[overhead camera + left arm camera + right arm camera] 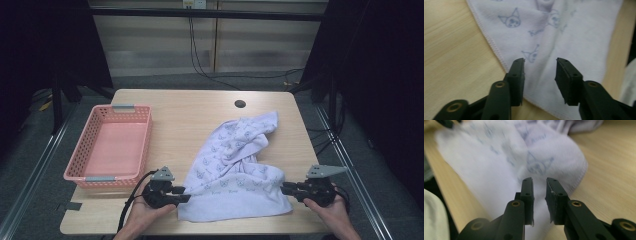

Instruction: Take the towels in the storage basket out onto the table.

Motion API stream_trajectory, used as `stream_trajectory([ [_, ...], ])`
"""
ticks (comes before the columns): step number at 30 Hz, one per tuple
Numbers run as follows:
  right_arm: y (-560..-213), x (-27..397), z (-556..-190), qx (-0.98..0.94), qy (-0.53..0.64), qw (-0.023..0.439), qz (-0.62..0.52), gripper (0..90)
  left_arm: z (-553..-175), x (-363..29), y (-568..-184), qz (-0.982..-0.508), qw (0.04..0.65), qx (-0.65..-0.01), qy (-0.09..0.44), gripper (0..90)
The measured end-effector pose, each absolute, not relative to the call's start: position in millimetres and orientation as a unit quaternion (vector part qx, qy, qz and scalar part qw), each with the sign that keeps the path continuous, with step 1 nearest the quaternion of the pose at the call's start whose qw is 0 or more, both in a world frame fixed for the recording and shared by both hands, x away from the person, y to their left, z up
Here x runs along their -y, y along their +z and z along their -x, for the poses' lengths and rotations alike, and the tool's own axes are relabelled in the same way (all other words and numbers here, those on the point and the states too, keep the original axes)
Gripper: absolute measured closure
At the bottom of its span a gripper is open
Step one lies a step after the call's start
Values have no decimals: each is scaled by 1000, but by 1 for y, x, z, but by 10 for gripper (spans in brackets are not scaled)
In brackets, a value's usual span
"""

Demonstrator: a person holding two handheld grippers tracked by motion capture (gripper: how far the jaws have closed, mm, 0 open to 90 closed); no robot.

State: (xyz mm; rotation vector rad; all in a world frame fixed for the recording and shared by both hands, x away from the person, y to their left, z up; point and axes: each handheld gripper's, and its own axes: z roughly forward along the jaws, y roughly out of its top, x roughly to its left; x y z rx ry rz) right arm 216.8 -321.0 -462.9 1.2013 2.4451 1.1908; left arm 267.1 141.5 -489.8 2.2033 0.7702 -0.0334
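Observation:
A pale lilac towel [235,170] printed with small cartoon faces lies rumpled on the wooden table [175,107], its near part spread flat. At its near left corner is my left gripper [186,194], held by a hand. In the left gripper view its jaws [540,62] stand apart over the towel [554,37] corner, with nothing pinched. My right gripper [283,189] is at the towel's near right edge. Its jaws [539,180] stand a narrow gap apart just above the towel's [499,165] hem and press on nothing.
An empty pink plastic basket [80,150] stands on the left side of the table. A round cable hole [240,104] sits near the far edge. Bare wood lies beyond the towel and along the right edge.

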Motion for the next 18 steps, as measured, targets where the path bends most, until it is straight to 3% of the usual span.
stream_trajectory([
  [1,-465,320,-219,-826,383,88,-404,744,-270,-141,-492,-867,395,-303,-18,566],
  [2,-470,321,-221,-826,366,92,-418,661,-271,-140,-493,-867,396,-304,-20,549],
  [7,-478,331,-221,-831,364,77,-413,580,-269,-135,-495,-873,390,-293,-12,570],
  [11,-490,326,-222,-848,340,56,-404,537,-267,-134,-495,-886,376,-272,24,700],
  [13,-490,323,-222,-852,334,59,-398,567,-266,-133,-495,-889,371,-266,30,740],
  [14,-491,319,-221,-858,338,56,-384,690,-263,-131,-495,-891,371,-262,32,838],
  [15,-491,319,-221,-858,338,56,-384,690,-263,-131,-495,-891,371,-262,32,860],
  [18,-491,315,-220,-864,338,50,-369,842,-263,-133,-494,-890,371,-266,9,877],
])
